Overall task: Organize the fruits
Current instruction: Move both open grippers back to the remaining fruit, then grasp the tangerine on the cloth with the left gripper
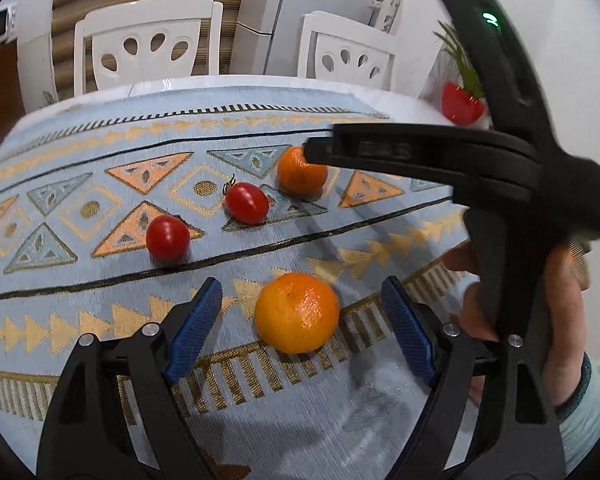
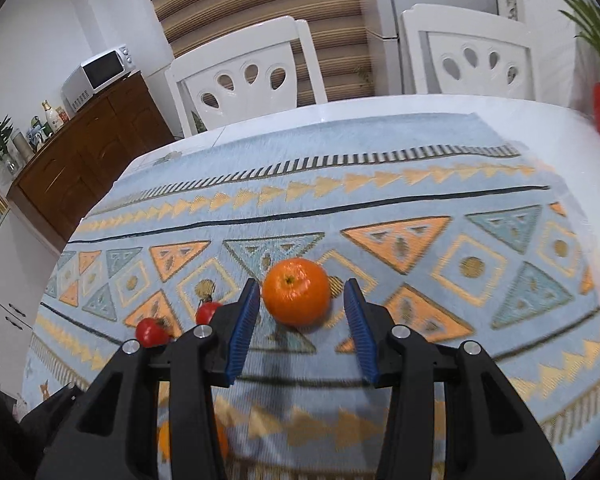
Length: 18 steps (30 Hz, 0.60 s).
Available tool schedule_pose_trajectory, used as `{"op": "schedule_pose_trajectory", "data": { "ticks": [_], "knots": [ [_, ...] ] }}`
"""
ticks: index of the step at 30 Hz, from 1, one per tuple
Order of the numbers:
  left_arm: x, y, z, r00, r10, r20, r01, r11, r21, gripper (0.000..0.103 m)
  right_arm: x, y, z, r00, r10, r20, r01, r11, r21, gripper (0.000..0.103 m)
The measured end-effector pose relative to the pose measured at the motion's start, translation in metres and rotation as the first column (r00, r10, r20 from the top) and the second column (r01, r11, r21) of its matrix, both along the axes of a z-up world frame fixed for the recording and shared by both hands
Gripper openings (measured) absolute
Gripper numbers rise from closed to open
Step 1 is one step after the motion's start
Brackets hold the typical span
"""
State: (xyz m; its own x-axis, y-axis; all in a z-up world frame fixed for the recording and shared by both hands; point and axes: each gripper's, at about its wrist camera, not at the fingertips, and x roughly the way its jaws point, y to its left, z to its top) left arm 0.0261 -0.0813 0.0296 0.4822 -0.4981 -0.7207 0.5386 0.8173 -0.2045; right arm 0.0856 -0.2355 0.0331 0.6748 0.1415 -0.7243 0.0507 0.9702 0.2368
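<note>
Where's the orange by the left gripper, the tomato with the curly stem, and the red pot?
Near orange (image 1: 297, 312): left wrist view, middle of its peel.
Stemmed tomato (image 1: 246, 203): left wrist view, centre of its skin.
Red pot (image 1: 461, 105): left wrist view, its front wall.

A home dining room: white carved dining chairs (image 2: 247, 76) at a cloth-covered counter (image 2: 380, 208), a white microwave (image 2: 100, 72) on a brown wooden sideboard (image 2: 92, 152), a pale refrigerator (image 1: 320, 16).

Left hand-held gripper (image 1: 300, 322) open, blue pads flanking near mandarin (image 1: 297, 313) without touching; two cherry tomatoes (image 1: 246, 203) beyond; right hand-held gripper (image 1: 314, 151) over far mandarin (image 1: 300, 174).
</note>
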Motion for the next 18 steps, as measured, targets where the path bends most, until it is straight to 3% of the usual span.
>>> {"op": "schedule_pose_trajectory", "data": {
  "ticks": [5,8,18],
  "knots": [
    [0.004,0.0,-0.006,1.0,0.024,-0.013,-0.024,1.0,0.019,0.081,0.006,0.001,-0.015,1.0,0.015,-0.004,-0.015,0.999,0.031,0.044],
    [0.007,-0.001,-0.009,0.999,0.027,-0.029,-0.026,0.999,0.029,0.08,0.006,0.005,-0.016,1.0,0.026,-0.003,-0.026,1.0,0.003,0.044],
    [0.008,-0.006,-0.016,0.998,0.024,-0.055,-0.019,0.997,0.073,0.07,0.013,0.007,-0.023,0.999,0.034,-0.043,-0.034,0.999,0.0,0.043]
  ]
}}
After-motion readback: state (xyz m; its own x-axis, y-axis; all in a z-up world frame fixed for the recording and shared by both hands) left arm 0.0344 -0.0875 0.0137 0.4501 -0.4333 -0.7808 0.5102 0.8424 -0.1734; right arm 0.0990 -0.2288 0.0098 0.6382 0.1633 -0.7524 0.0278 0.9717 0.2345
